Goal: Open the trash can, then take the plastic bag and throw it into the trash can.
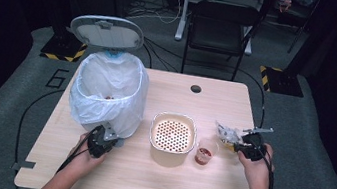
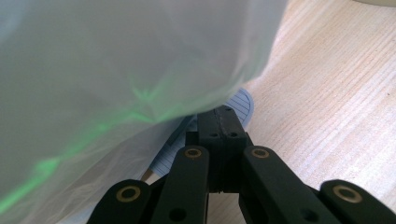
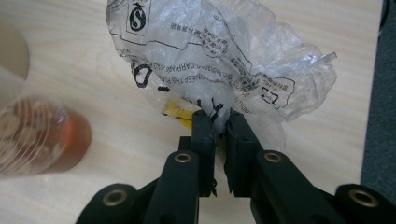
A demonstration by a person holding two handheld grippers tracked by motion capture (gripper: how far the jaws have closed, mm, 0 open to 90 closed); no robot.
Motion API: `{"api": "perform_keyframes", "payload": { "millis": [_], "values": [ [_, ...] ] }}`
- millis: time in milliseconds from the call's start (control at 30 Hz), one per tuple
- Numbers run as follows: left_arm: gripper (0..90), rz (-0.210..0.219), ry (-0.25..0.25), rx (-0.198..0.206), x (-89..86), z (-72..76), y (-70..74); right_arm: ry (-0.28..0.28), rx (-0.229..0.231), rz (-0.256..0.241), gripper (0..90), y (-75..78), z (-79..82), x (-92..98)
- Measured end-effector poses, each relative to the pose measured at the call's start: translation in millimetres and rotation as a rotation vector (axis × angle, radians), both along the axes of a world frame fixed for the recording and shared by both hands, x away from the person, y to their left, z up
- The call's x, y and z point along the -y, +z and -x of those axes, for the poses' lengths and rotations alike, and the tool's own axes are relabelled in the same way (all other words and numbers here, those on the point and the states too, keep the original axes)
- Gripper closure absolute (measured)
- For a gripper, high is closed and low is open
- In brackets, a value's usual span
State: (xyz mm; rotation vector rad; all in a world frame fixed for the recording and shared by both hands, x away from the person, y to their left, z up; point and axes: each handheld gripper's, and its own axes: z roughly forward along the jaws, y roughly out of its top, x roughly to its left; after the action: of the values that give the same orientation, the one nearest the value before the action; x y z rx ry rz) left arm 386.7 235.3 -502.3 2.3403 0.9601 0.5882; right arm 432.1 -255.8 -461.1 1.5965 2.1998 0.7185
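Left claw (image 1: 109,135): jaws pressed together at the foot of the bin, near the table's (image 1: 143,182) left edge; I cannot tell whether they pinch anything.
Right claw (image 3: 217,119): jaws nearly closed, pinching a fold of the crumpled clear wrapper (image 3: 219,56) by the right edge.
Wrapper handling: light, soft and slippery, I judge; best gripped on a bunched fold.
Cup (image 1: 205,153): beside the wrapper, holding red sauce.
Strainer bowl (image 1: 172,134): mid-table.
Bin (image 1: 109,90): bag-lined, lid up, toward the far left corner.
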Motion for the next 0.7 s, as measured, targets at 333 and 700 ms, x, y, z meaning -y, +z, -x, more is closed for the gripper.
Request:
{"api": "perform_keyframes", "payload": {
  "millis": [333, 700],
  "values": [
    [90.0, 0.008, -0.004, -0.015, 0.1, -1.2, 0.8, 0.009, 0.086, -0.032, 47.9, 16.5, 30.1, -4.8],
    [90.0, 0.009, -0.004, -0.016, -0.1, -1.4, 0.8, 0.088, 0.17, -0.046, 25.5, 9.9, -3.4, -14.7]
  ]
}}
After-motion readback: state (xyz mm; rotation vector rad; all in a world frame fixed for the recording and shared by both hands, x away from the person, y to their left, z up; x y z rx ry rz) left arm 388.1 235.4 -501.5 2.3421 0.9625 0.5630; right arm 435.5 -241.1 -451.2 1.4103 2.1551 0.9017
